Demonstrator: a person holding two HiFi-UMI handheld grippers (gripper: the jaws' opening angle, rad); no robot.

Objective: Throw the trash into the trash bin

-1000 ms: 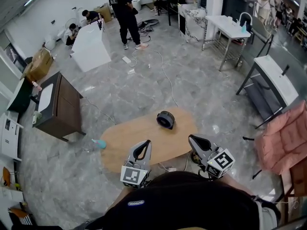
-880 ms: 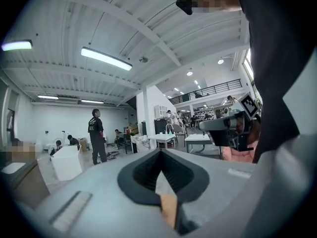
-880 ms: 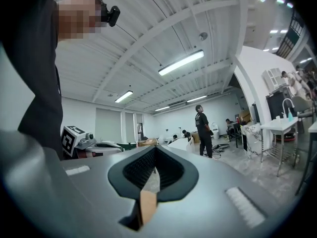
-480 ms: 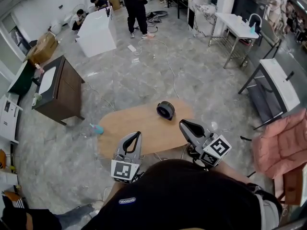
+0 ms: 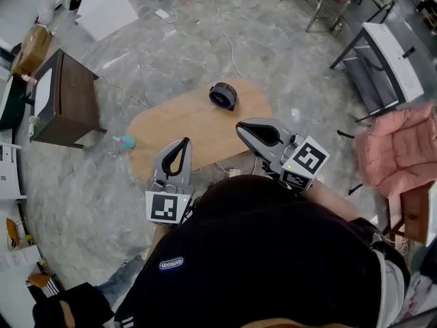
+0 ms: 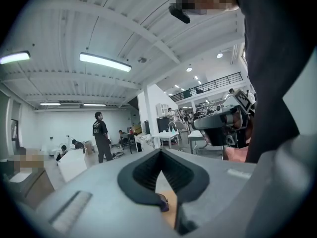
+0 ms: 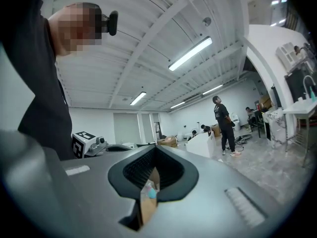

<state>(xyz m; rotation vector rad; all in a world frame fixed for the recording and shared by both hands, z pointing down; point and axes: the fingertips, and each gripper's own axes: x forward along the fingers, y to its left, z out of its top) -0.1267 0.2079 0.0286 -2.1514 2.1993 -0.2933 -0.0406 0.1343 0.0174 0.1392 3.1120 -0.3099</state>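
Note:
A dark round container (image 5: pixel 222 96) sits on the far side of the oval wooden table (image 5: pixel 171 118). A small teal thing (image 5: pixel 124 142) lies at the table's left edge. My left gripper (image 5: pixel 183 141) is shut and holds nothing; it reaches over the table's near edge. My right gripper (image 5: pixel 240 125) is shut and empty too, over the near right part, short of the container. In the left gripper view the left gripper (image 6: pixel 160 153) shows the dark container (image 6: pixel 162 203) through its gap. In the right gripper view the right gripper (image 7: pixel 154 150) shows the teal thing (image 7: pixel 150 193) the same way.
A dark wooden cabinet (image 5: pixel 61 98) stands left of the table. A pink padded cloth (image 5: pixel 396 149) hangs on a chair at the right, with a grey bench (image 5: pixel 392 43) behind it. A white cable (image 5: pixel 222 29) runs over the floor. People stand far back.
The head view has tipped further down and the table looks closer. Both grippers now reach over its near edge; the right one has swung leftward over the wood.

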